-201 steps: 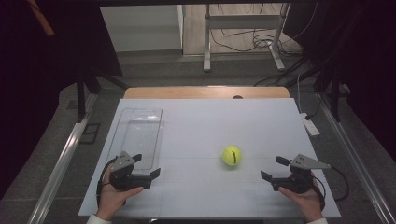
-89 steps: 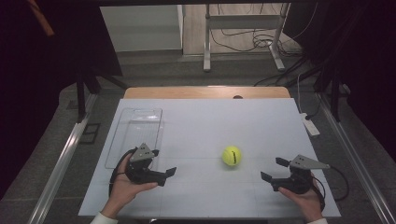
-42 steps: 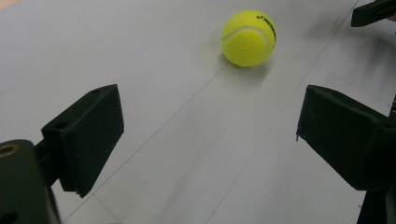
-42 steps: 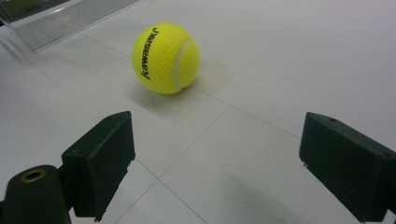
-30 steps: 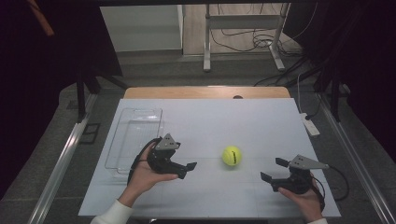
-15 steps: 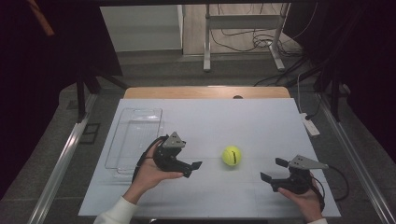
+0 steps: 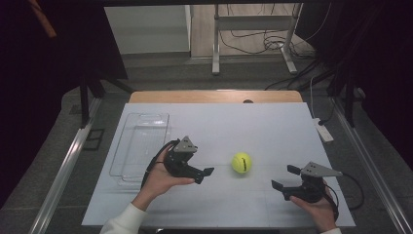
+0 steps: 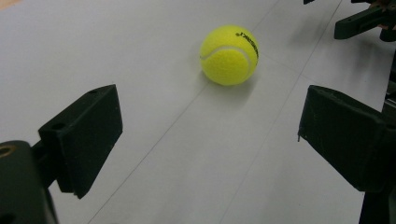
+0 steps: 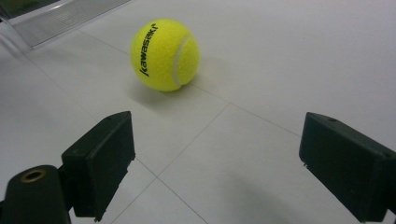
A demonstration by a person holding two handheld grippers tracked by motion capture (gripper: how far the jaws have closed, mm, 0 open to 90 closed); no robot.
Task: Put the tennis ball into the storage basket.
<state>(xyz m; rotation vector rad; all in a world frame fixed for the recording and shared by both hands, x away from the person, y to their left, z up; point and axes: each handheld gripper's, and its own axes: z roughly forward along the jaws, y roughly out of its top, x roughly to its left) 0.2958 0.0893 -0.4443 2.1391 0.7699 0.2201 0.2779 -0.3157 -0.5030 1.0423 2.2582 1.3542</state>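
My left gripper (image 7: pixel 204 174) is spread wide with nothing in it, and it points at the yellow tennis ball (image 7: pixel 241 162), which sits near it on the white table (image 7: pixel 253 126). My right gripper (image 7: pixel 285 180) is also spread wide and holds nothing, resting on the table on the ball's other side. The clear plastic tray (image 7: pixel 141 141) lies just beside my left hand (image 7: pixel 158 178).

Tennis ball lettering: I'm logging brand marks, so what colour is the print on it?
Black, on the yellow-green tennis ball; it shows best in the right gripper view.
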